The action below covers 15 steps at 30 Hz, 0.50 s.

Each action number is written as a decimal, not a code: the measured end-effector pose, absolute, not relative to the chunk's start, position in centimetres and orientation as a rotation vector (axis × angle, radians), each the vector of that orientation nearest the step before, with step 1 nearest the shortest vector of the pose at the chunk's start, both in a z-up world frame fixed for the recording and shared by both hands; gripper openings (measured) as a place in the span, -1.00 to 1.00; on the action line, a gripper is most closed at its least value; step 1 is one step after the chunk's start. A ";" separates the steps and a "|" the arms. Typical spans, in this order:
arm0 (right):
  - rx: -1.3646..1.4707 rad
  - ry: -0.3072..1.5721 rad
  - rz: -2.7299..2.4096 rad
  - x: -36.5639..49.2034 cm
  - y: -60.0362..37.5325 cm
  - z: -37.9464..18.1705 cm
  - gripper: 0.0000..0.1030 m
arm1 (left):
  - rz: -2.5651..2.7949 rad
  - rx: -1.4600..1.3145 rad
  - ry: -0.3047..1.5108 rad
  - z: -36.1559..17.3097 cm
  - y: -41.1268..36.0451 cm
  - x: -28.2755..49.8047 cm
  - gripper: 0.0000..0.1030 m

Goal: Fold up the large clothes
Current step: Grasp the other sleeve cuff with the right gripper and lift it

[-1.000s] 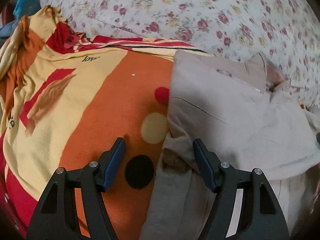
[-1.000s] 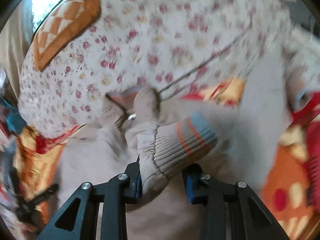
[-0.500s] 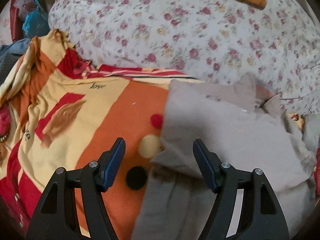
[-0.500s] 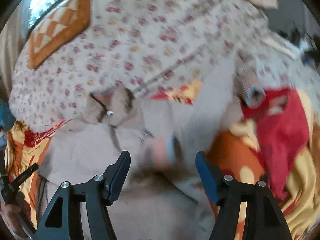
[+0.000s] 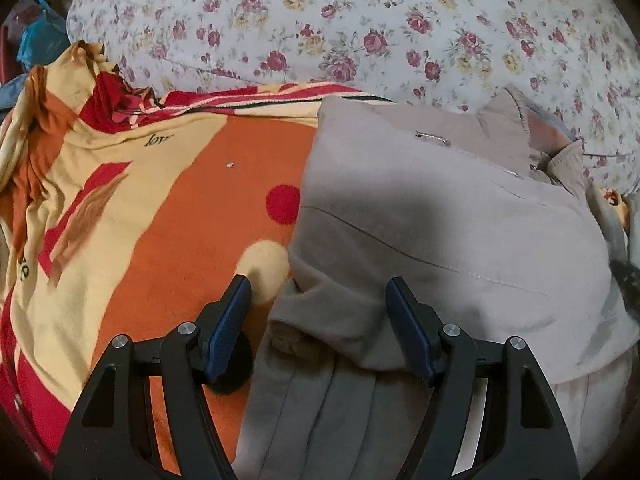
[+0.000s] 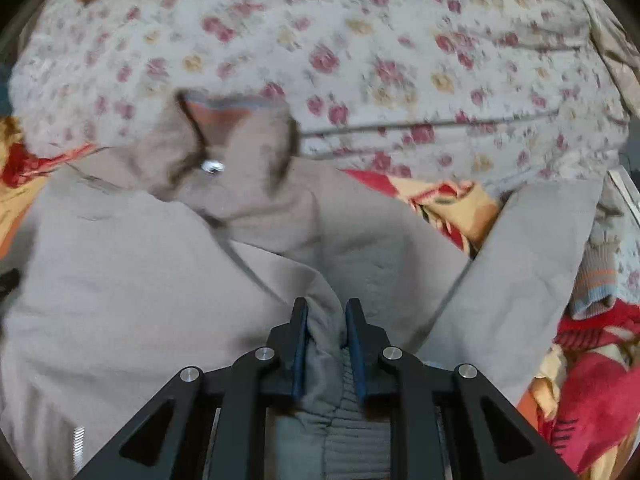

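Observation:
A beige zip jacket [image 5: 440, 216] lies on a patterned blanket, its left side folded in over the body. My left gripper [image 5: 318, 316] is open, its jaws on either side of the folded lower-left corner of the jacket. In the right wrist view the jacket [image 6: 140, 280] fills the middle, collar [image 6: 228, 120] at the far end and its right sleeve [image 6: 532, 248] stretched out to the right with a striped cuff [image 6: 596, 280]. My right gripper [image 6: 326, 314] is shut on a bunch of the jacket's lower edge by the ribbed hem.
An orange, yellow and red blanket [image 5: 160, 220] covers the bed. A floral duvet [image 5: 360, 28] is heaped behind the jacket. Red blanket folds [image 6: 592, 380] rise at the right. Blue and dark cloth [image 5: 36, 40] lies at the far left.
My right gripper let go of the striped cuff, opened, moved back and has now shut on the jacket's lower edge. My left gripper stayed open and moved closer to the folded corner.

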State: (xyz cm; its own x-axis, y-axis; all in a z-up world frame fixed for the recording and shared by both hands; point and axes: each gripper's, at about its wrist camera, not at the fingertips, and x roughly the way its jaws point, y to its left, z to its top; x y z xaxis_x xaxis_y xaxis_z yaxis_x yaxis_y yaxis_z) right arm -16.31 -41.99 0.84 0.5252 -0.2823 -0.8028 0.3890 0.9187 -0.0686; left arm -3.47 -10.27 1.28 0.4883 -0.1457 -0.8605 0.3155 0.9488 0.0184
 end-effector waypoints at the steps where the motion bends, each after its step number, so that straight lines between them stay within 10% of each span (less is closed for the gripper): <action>1: 0.118 0.947 -0.411 -16.2 -42.1 0.3 -0.66 | -0.277 0.182 1.026 1.3 -10.3 -3.5 0.38; 6: 0.170 0.886 -0.404 -18.9 -41.0 3.3 -0.08 | -0.266 0.177 0.992 2.4 -10.1 -4.2 0.38; 15: 0.121 0.912 -0.336 -20.4 -37.5 1.1 -0.02 | -0.345 0.170 0.923 4.0 -11.5 -6.3 0.38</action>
